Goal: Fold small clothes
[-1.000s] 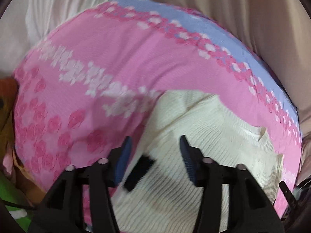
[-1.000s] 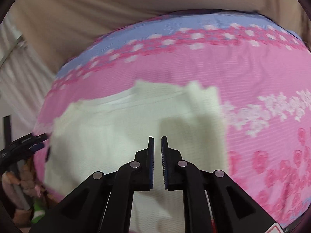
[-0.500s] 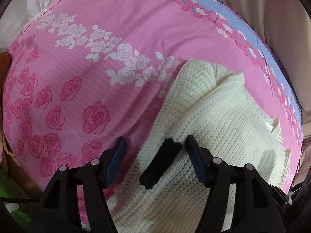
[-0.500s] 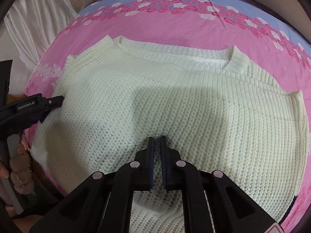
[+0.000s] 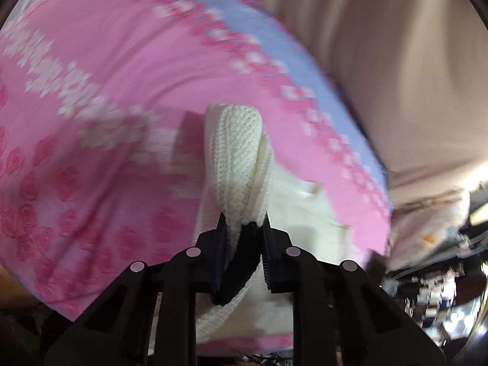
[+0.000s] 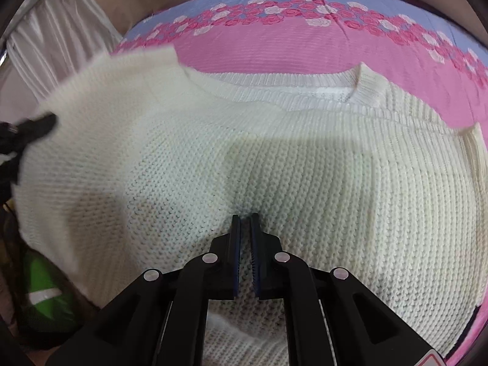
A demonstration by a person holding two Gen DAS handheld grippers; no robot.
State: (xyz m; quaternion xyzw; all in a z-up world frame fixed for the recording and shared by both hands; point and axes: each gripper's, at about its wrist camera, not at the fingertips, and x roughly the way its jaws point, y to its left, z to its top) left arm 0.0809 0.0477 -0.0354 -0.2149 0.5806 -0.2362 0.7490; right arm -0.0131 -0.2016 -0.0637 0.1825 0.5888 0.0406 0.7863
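Observation:
A cream knitted sweater point(image 6: 305, 158) lies spread on a pink rose-print bed sheet point(image 6: 274, 45), neck ribbing at the far side. My left gripper point(image 5: 244, 228) is shut on the sweater's left edge point(image 5: 238, 152), by its black patch, and holds it lifted in a bunched fold. In the right wrist view that raised left side point(image 6: 100, 116) hangs blurred above the body, with the left gripper point(image 6: 27, 131) at its edge. My right gripper point(image 6: 245, 218) is shut with nothing between its fingers. Its tips rest on or just above the sweater's middle.
The sheet has a blue border with roses point(image 6: 305, 3) at the far side. Beige fabric point(image 5: 396, 61) lies beyond the bed. A white curtain point(image 6: 55, 52) hangs at the left, a green object point(image 6: 45, 299) below it. Clutter point(image 5: 442, 259) sits off the bed's right edge.
My left gripper has closed on the sweater's left edge and lifted it up and over toward the middle. My right gripper has stayed shut over the sweater's middle.

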